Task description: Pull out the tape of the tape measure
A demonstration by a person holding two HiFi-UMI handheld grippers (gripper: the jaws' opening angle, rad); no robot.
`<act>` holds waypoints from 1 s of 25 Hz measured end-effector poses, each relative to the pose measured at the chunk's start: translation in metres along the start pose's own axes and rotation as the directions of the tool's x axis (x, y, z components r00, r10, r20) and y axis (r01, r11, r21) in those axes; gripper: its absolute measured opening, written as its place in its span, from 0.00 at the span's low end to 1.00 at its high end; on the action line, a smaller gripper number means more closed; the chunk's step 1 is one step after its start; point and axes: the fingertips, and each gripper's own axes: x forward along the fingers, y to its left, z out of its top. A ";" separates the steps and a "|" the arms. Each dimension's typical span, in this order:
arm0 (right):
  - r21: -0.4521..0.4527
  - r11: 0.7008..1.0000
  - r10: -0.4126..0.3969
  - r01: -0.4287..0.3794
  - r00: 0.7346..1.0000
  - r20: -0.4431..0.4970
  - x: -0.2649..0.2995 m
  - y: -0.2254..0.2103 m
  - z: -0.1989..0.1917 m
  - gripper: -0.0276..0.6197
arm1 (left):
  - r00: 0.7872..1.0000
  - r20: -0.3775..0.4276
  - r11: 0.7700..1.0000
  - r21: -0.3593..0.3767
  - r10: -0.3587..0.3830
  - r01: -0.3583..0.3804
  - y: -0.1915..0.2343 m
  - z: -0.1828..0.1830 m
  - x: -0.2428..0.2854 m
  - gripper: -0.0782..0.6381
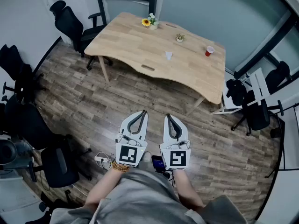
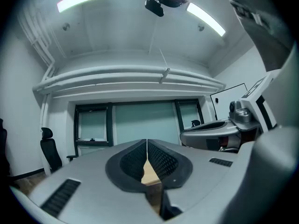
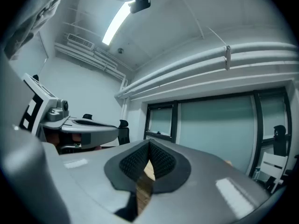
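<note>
Both grippers are held close to the person's body, over the wood floor and well short of the wooden table. My left gripper and my right gripper point towards the table side by side, each shut with nothing between the pads. In the left gripper view the left gripper has its jaws together, and the same holds for the right gripper in the right gripper view. A small white object lies mid-table; I cannot tell whether it is the tape measure.
On the table stand a sunflower pot, a small plant and a red cup. Black office chairs stand at the far left, near left and right. A power strip lies on the floor by the person's feet.
</note>
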 end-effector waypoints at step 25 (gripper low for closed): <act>0.011 0.947 -0.316 0.321 0.935 -0.160 0.183 -0.038 -0.032 0.06 | 0.986 0.014 0.980 -0.108 -0.169 0.170 0.191 -0.040 0.152 0.13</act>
